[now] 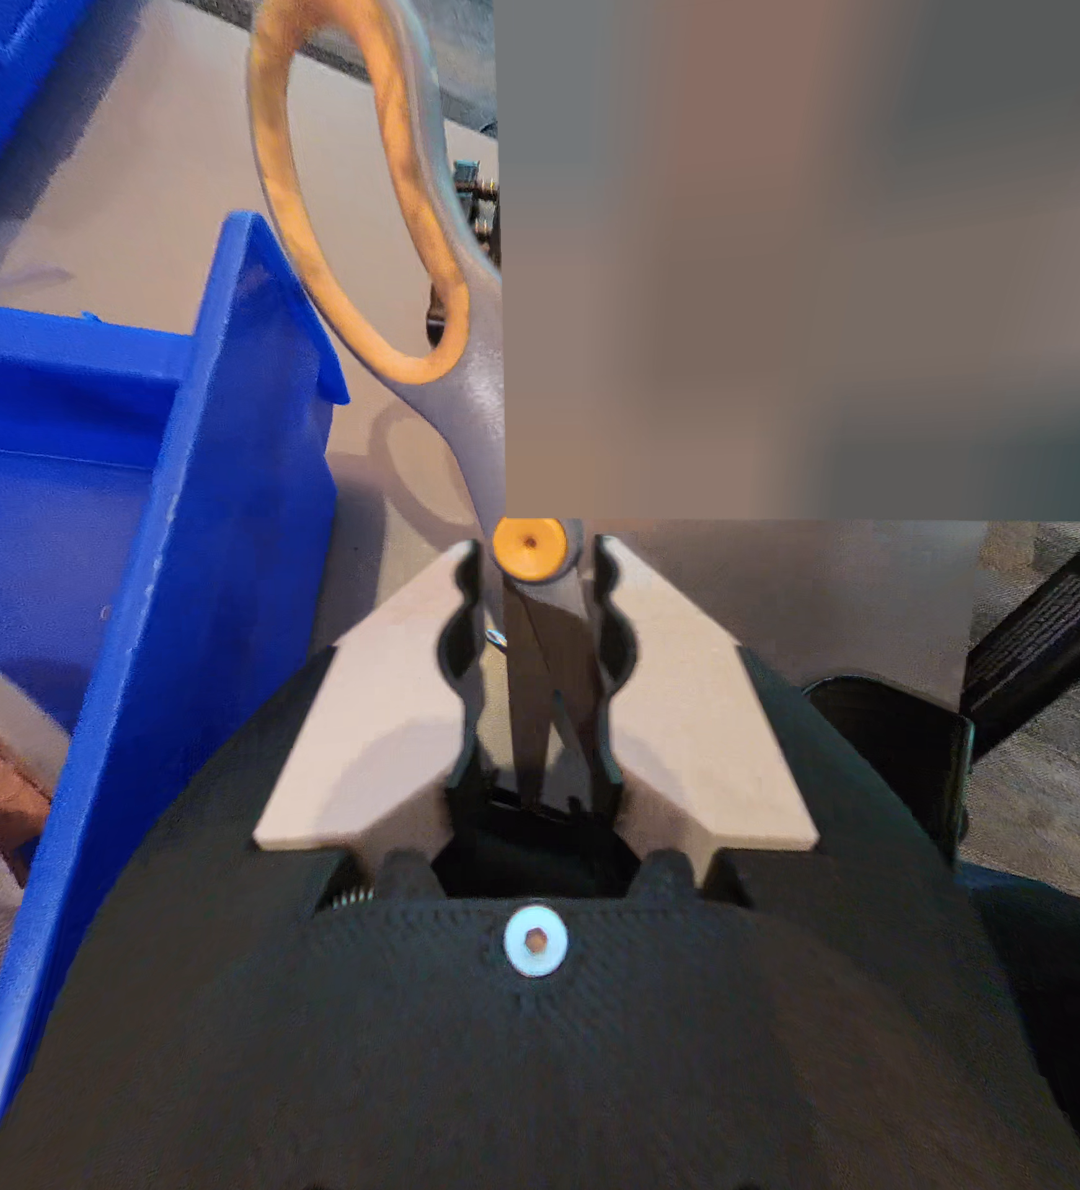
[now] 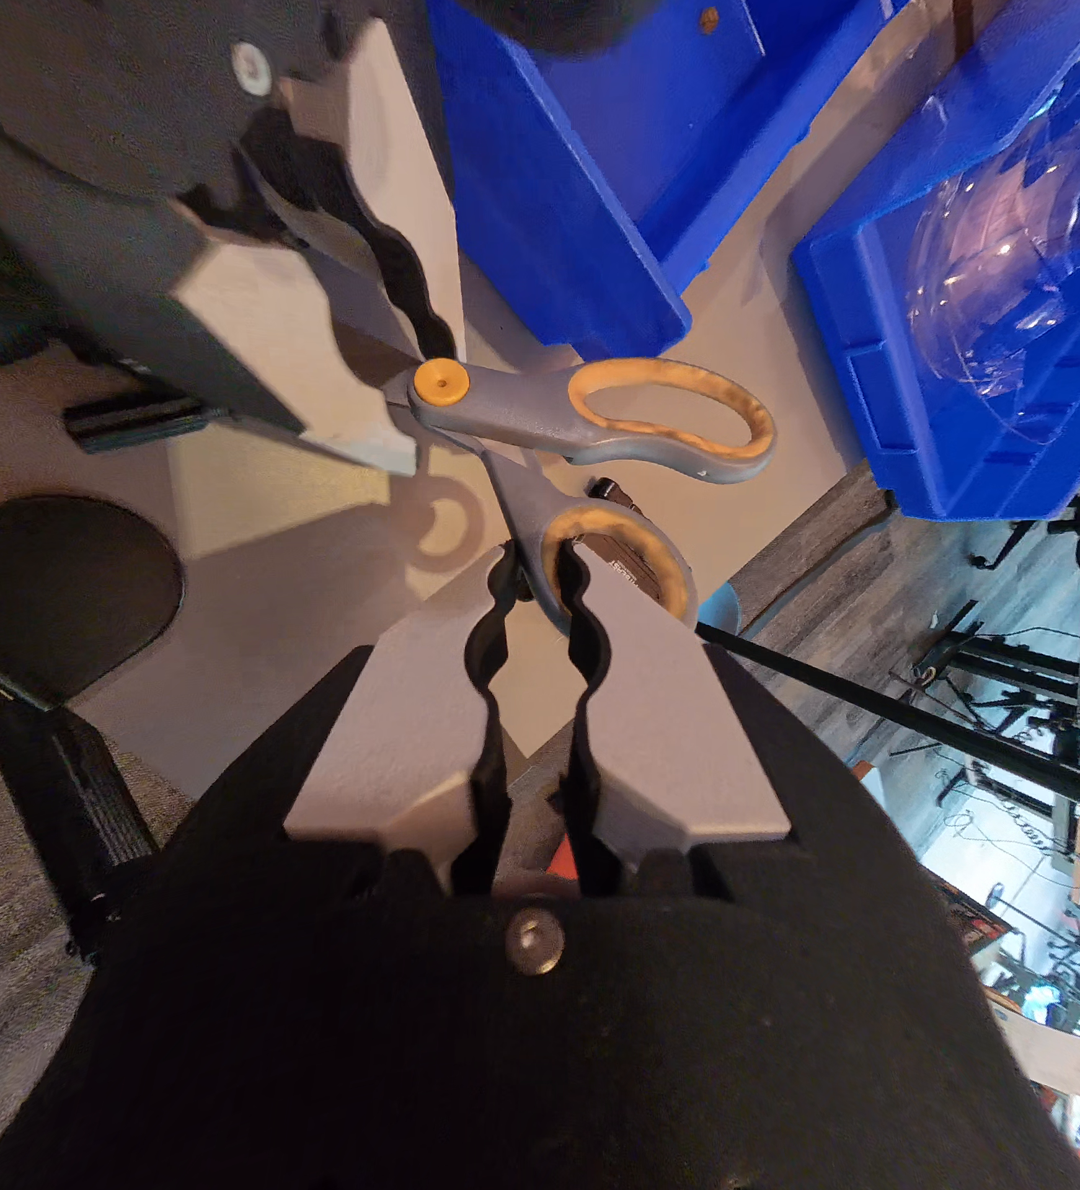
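Left gripper (image 1: 534,566): jaws closed on the blades of the scissors (image 1: 528,544), blades lying back between the fingers, pivot at the fingertips, handles pointing away toward 12 o'clock.
Right gripper (image 2: 534,560): jaws nearly together, clamped on the rim of the smaller handle loop (image 2: 621,547); right finger inside the loop, left finger outside it.
Scissors: grey with orange-lined loops and an orange pivot cap; held off the table (image 2: 750,335) between the two grippers, handles spread apart.
Left view only: blades seen slightly parted between the fingers; one long loop (image 1: 357,193) rose to 12 o'clock; a blue bin (image 1: 202,515) stood close at 9 o'clock; a blurred patch covered the upper right, hiding the second loop.
Right view only: both loops visible; left gripper (image 2: 425,380) entered from 10 o'clock with the pivot at its tips; its fingers hid the blades.
Surroundings, right view: two blue bins, one (image 2: 563,212) at 12 o'clock, another (image 2: 911,412) at 2 o'clock holding a clear domed item (image 2: 1007,277); a dark round object (image 2: 54,592) at 9 o'clock; a small black item (image 2: 627,566) lay on the table behind the smaller loop, partly hidden.
Beyond the table: floor and stands at 3 to 4 o'clock, too cluttered to identify.
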`<state>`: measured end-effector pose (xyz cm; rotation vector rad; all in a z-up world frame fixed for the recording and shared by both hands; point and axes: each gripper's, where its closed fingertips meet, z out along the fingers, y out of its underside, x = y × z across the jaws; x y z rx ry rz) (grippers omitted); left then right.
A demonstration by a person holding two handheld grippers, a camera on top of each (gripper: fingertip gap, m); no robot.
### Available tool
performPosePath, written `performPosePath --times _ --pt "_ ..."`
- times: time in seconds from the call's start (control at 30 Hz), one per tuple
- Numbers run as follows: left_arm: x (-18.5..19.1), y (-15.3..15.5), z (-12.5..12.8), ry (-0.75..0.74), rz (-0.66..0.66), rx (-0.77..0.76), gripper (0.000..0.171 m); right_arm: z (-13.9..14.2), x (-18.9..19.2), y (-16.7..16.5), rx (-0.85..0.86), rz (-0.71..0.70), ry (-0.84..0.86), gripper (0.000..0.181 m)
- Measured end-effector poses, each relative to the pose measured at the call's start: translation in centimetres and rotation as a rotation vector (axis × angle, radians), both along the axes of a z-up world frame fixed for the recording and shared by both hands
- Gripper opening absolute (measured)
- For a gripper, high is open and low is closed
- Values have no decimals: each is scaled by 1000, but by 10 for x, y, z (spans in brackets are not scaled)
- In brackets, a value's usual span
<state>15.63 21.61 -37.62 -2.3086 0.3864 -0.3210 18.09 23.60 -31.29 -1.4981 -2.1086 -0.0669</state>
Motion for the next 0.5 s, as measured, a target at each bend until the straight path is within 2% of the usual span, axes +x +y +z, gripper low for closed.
performPosePath --times 0.07,0.17,0.3,0.37,0.5 --pt "1 0 1 9 -8 18 16 5 3 -7 14 9 11 10" --pt "4 0 11 23 -14 62 15 17 4 -12 25 20 40 10" --pt "-1 -1 39 75 -10 161 14 43 3 -20 21 49 135 11" --pt "0 -5 52 84 -36 194 14 59 4 -35 -33 87 194 28" --pt "0 -13 77 90 -74 314 14 94 7 -58 -222 126 360 35"
